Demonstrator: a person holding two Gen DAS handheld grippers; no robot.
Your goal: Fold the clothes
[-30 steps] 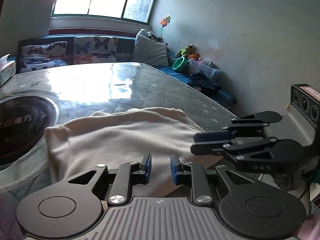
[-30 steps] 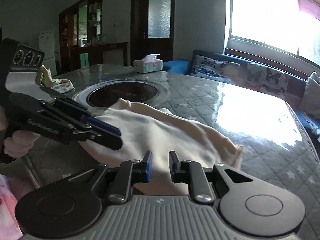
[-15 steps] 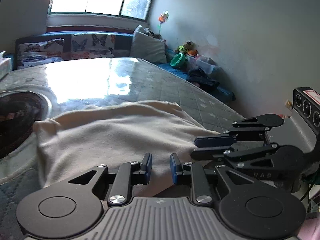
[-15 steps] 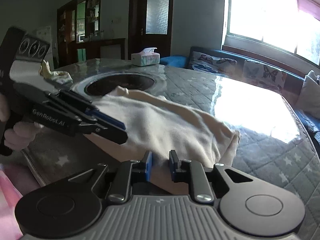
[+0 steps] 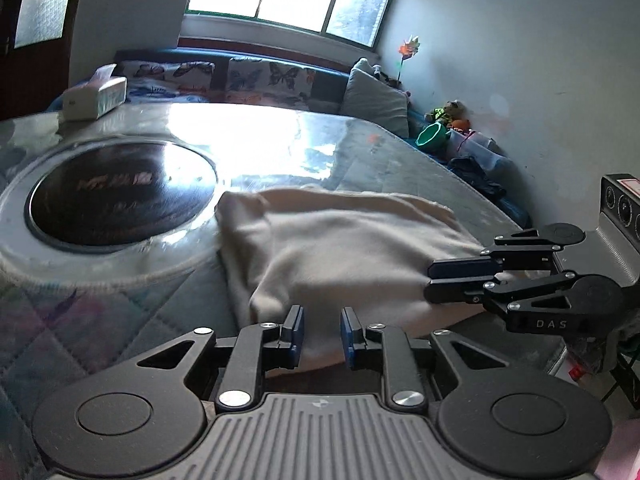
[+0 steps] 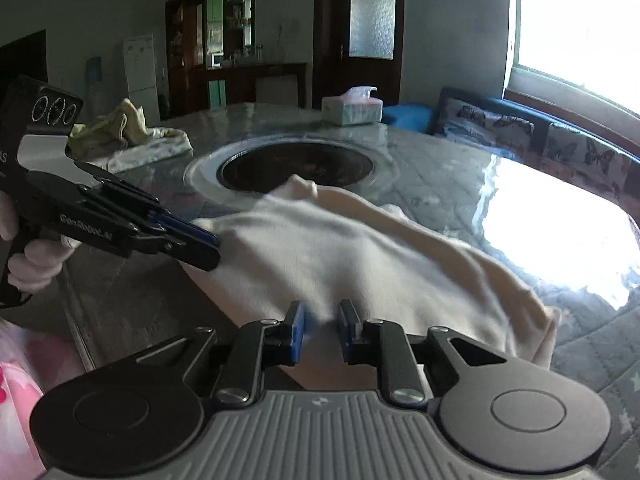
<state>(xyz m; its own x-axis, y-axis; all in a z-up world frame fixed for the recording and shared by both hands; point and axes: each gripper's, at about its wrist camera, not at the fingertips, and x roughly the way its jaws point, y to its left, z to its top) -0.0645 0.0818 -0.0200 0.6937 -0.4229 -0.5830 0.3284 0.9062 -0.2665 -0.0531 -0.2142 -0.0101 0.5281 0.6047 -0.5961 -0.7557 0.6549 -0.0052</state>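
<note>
A cream garment (image 5: pixel 340 248) lies folded on the quilted table, beside the dark round inset; it also shows in the right wrist view (image 6: pixel 360 264). My left gripper (image 5: pixel 322 332) hangs over the garment's near edge with a narrow gap between its blue pads and nothing in them. My right gripper (image 6: pixel 320 332) stands the same way over the garment's near edge. In the left wrist view the right gripper (image 5: pixel 430 280) reaches in from the right to the cloth's edge. In the right wrist view the left gripper (image 6: pixel 214 246) reaches in from the left.
A dark round inset (image 5: pixel 120 196) with a pale ring sits in the table left of the garment. A tissue box (image 5: pixel 94 98) stands at the far side. A yellowish cloth heap (image 6: pixel 120 132) lies at the far left. A sofa with butterfly cushions (image 5: pixel 260 80) runs under the window.
Both views have swung, the left one leftward so the round inset fills its left side. Both grippers stay over the garment's near edge, their jaws as before.
</note>
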